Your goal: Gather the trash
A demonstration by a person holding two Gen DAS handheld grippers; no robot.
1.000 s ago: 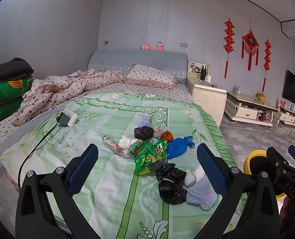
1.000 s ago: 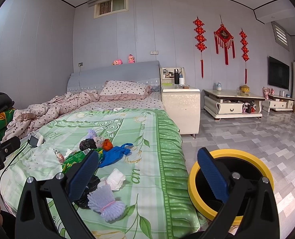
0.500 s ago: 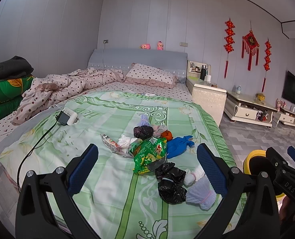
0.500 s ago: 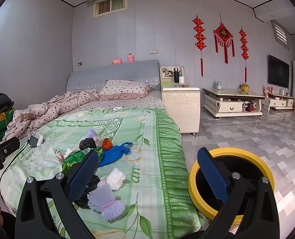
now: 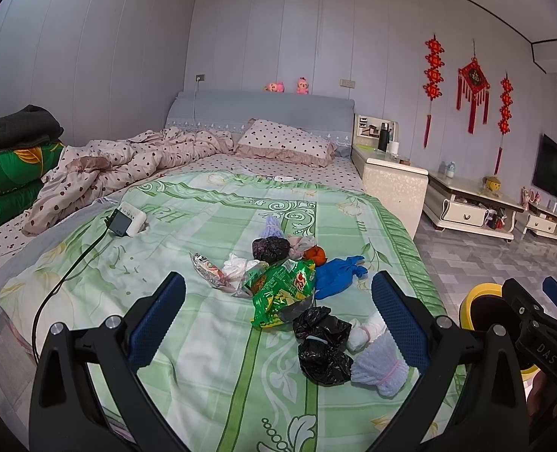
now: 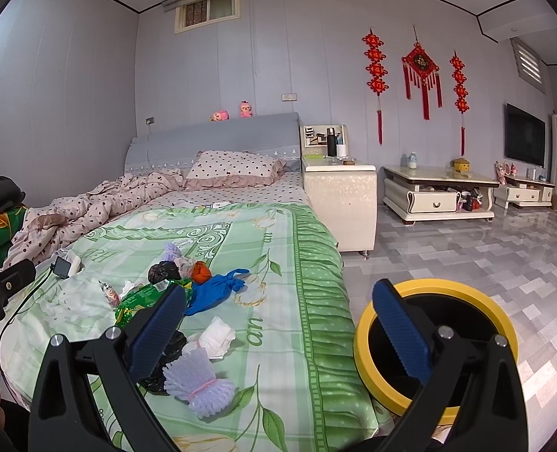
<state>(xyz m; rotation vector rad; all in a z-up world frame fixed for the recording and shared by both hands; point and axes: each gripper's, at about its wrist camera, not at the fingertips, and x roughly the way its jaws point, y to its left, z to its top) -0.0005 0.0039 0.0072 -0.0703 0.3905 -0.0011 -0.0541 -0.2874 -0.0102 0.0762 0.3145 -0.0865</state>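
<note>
A bedroom, with a green bedspread (image 5: 188,339) laid over the bed. Trash is heaped mid-bedspread: green snack bag (image 5: 282,293), black bags (image 5: 321,346), blue glove (image 5: 338,277), foam net (image 6: 199,386). Beside the bed, a yellow-rimmed bin (image 6: 438,342) is seen. Both left tool (image 5: 278,320) and right tool (image 6: 278,322) are held wide, empty, short of the pile.

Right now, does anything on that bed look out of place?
Yes: a heap of litter sits on the green bedspread, including a green snack wrapper, black bags and crumpled tissue. Both grippers hang open, holding nothing.
</note>
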